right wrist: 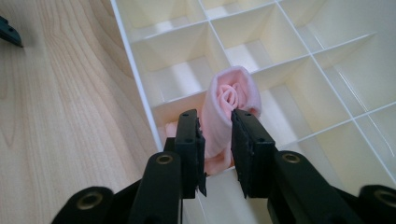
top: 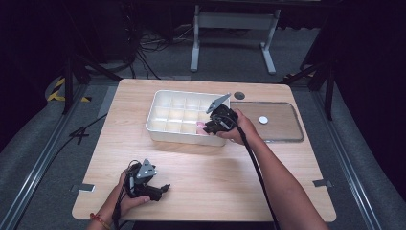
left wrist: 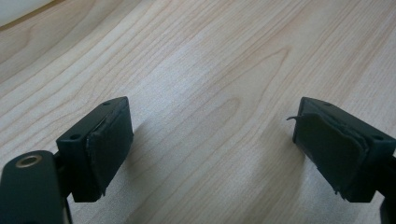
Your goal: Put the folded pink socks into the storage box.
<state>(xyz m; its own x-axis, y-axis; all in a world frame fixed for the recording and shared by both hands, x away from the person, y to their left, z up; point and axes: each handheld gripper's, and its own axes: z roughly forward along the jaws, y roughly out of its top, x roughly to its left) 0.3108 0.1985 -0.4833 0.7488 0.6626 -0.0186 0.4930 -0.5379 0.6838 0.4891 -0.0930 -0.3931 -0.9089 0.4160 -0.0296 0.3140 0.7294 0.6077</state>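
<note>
Over tray [right wrist: 135, 74] front row | R gripper [right wrist: 215, 140] jaws clamp pink roll [right wrist: 229, 102] (upright) | L gripper [left wrist: 212, 149] jaws apart

Table [top: 201, 163]: light wood, visible grain streaks. Divided tray [top: 163, 128]: white outside, cream inside the cells. Rolled cloth [right wrist: 229, 112]: pale pink, plain. Right gripper [right wrist: 217, 154]: black jaws, brass-coloured screw rings. Left gripper [left wrist: 210, 149]: black, dark matte pads [left wrist: 109, 144]. Grey triangular plates on both grippers. Lid [top: 275, 122]: clear, greyish tint, with a white round knob [top: 263, 120]. Floor [top: 28, 143]: grey carpet, yellow-black striped tape [top: 57, 91] at left.
</note>
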